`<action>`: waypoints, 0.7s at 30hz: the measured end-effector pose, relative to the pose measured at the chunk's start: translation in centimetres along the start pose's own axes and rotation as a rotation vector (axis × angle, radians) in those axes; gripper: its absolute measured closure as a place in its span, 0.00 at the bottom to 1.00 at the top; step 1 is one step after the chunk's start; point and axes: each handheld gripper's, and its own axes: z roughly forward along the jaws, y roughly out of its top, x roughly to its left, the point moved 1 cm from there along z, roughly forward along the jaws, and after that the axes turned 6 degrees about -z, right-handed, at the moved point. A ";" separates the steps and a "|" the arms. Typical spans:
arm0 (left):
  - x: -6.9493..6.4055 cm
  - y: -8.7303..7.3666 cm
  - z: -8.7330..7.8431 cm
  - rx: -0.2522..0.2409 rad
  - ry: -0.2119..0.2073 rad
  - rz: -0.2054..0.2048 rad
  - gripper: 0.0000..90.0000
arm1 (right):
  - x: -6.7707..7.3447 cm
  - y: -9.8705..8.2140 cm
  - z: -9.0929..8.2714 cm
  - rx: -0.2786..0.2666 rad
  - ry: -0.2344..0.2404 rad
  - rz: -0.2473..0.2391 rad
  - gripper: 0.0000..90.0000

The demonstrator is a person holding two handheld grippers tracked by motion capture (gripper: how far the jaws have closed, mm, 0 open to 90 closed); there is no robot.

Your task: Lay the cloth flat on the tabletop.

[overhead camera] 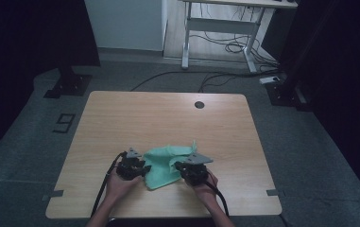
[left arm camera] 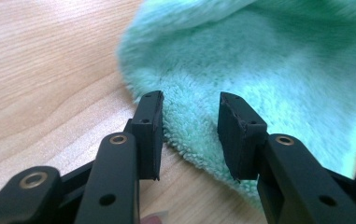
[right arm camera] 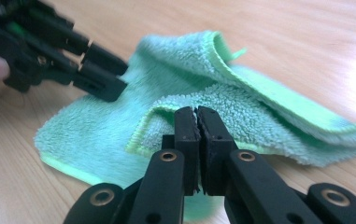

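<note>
green fleece cloth lies crumpled on the wooden table, near its front edge. left gripper stands with jaws apart astride the cloth's edge, not pressing. right gripper is clamped together on a fold of the cloth.

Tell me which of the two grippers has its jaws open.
The left gripper: its jaws stand apart around the green cloth's edge, while the right gripper's meet.

A light wooden table is seen. A soft green cloth is laid crumpled on it, near the front edge. A small dark round hole is set near the back edge.
</note>
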 end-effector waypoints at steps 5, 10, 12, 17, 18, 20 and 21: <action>-0.2 0.2 0.2 0.006 0.019 0.020 0.68 | -1.6 -0.8 -2.7 -0.037 -0.019 0.059 0.96; -0.4 0.2 0.3 0.004 0.031 0.029 0.68 | -2.6 -3.0 -4.1 -0.022 -0.036 0.090 0.93; -0.5 0.2 0.3 0.005 0.036 0.035 0.68 | -2.8 -4.0 -4.6 -0.006 -0.049 0.102 0.92; -0.8 0.2 -0.1 0.010 0.036 0.043 0.66 | -3.4 -4.9 -6.5 -0.026 -0.088 0.120 0.82; -1.0 0.2 -0.4 -0.006 0.027 0.045 0.66 | -3.3 -4.3 -7.3 -0.051 -0.100 0.120 0.75; -1.6 0.2 -1.1 -0.034 0.015 0.054 0.66 | -3.1 -4.1 -7.4 -0.057 -0.104 0.115 0.73; -2.0 0.2 -1.4 -0.043 0.011 0.062 0.66 | -2.9 -3.7 -7.5 -0.061 -0.104 0.105 0.69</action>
